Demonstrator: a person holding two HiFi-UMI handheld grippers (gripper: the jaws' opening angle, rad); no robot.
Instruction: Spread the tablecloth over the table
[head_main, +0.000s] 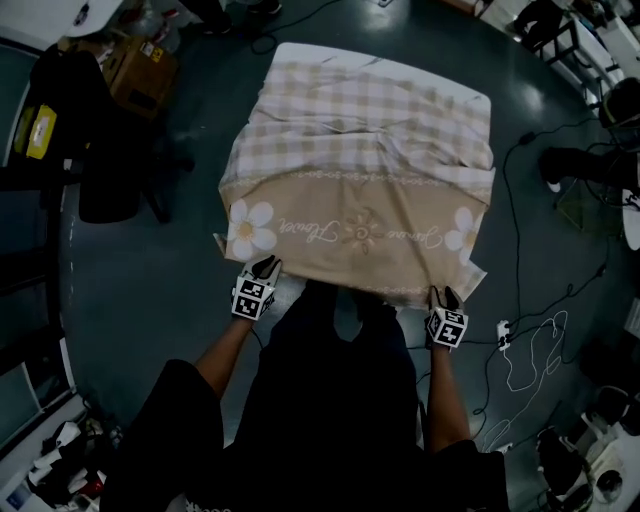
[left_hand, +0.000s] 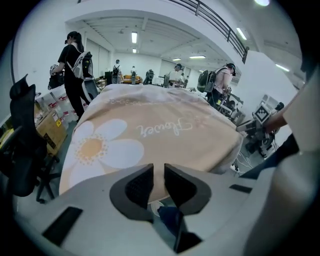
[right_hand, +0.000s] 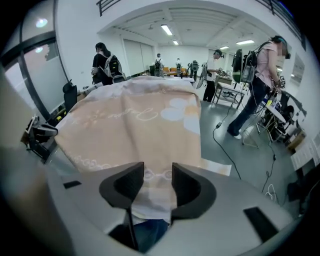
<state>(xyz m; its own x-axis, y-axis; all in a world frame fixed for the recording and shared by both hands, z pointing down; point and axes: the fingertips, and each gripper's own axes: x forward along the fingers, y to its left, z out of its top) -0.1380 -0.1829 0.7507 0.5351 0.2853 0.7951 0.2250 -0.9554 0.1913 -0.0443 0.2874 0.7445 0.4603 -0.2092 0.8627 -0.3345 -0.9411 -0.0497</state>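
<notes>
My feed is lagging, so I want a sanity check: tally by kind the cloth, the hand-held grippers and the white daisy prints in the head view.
tablecloth: 1
hand-held grippers: 2 (left hand-held gripper, right hand-held gripper)
white daisy prints: 2 (left daisy, right daisy)
Total: 5

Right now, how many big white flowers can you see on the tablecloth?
2. One white flower sits near the tablecloth's left corner; the other is at its right edge, partly wrapped over the side. Folds may hide more.
</notes>
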